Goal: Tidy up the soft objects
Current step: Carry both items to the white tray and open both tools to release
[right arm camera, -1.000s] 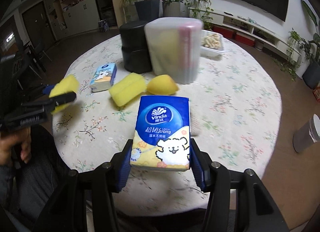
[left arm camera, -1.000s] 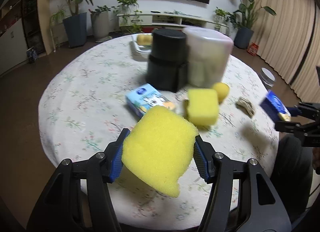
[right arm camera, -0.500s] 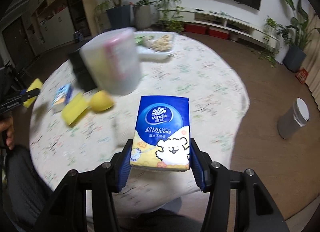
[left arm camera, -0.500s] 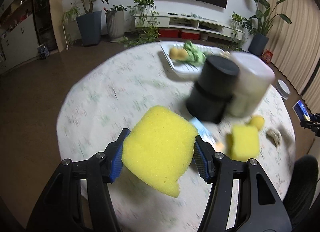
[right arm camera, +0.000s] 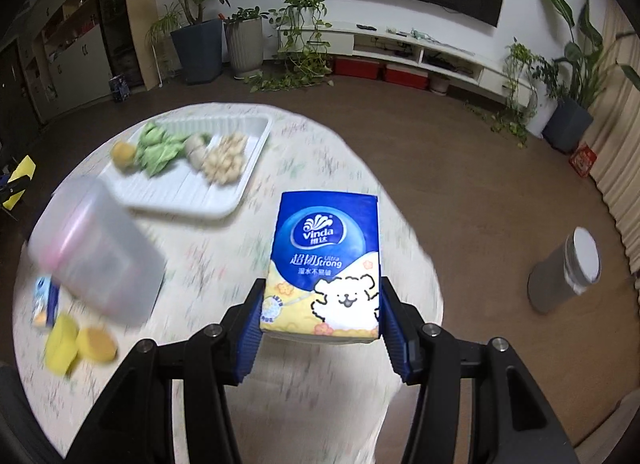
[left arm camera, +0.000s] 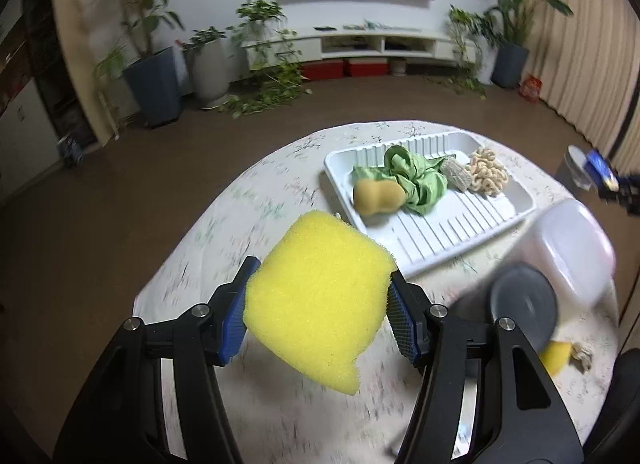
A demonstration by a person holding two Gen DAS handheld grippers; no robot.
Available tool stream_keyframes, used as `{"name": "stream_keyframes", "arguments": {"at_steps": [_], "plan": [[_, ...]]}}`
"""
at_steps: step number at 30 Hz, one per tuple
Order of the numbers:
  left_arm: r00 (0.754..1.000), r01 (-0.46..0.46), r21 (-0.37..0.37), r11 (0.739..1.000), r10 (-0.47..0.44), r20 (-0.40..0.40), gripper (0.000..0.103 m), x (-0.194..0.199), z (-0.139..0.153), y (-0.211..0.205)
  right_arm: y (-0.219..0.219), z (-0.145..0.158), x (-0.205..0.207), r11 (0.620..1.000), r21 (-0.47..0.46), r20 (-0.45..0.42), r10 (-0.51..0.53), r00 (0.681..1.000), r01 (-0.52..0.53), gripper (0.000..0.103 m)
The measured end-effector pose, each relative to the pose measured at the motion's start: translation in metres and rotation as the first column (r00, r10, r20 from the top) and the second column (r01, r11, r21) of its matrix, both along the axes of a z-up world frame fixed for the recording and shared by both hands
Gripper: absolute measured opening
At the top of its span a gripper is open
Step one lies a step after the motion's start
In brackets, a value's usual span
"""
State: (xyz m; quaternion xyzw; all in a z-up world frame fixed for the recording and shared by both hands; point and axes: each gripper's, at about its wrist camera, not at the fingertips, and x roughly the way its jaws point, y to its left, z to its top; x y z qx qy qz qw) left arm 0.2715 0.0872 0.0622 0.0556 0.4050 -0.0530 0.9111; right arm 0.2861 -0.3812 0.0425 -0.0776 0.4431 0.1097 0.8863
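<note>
The left gripper (left arm camera: 318, 306) clamps a yellow sponge (left arm camera: 316, 300) between its blue pads, low in the centre of the left wrist view, above the near edge of the round table (left arm camera: 224, 223) with its floral cloth. The right gripper (right arm camera: 320, 318) grips a blue tissue pack (right arm camera: 324, 264) by its sides, in the lower centre of the right wrist view, held over the table's right edge.

A white ribbed tray (left arm camera: 436, 240) sits right of centre in the left view. Along its far side lie a tan gourd-shaped sponge (left arm camera: 376, 195), a crumpled green cloth (left arm camera: 416, 179), a grey mesh scrubber (left arm camera: 456, 175) and a cream loopy scrubber (left arm camera: 488, 171), in a row and touching each other; the near half of the tray is bare.

A translucent lidded tub (right arm camera: 96, 252) stands blurred at the left of the right view; its contents cannot be told. Below it lie a second tissue pack (right arm camera: 46, 300), another yellow sponge (right arm camera: 62, 344) and a round yellow sponge (right arm camera: 96, 344). A dark cylindrical container (left arm camera: 524, 304) stands beside the tub.
</note>
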Motion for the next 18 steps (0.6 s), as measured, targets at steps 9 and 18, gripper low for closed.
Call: {"name": "stream_keyframes", "arguments": {"at_steps": [9,18], "plan": [[0.957,0.281,0.064,0.958,-0.275,-0.090,0.057,0.078,-0.023,-0.056,0.076,0.002,0.090,0.978,-0.013,-0.013,0.208,0.978,-0.208,0.056],[0.911,0.386,0.031,0.922,-0.376,-0.172,0.057,0.108,-0.060,-0.081,0.149,-0.025,0.122,0.905,-0.045,-0.073,0.420,0.905,-0.424,0.056]]}}
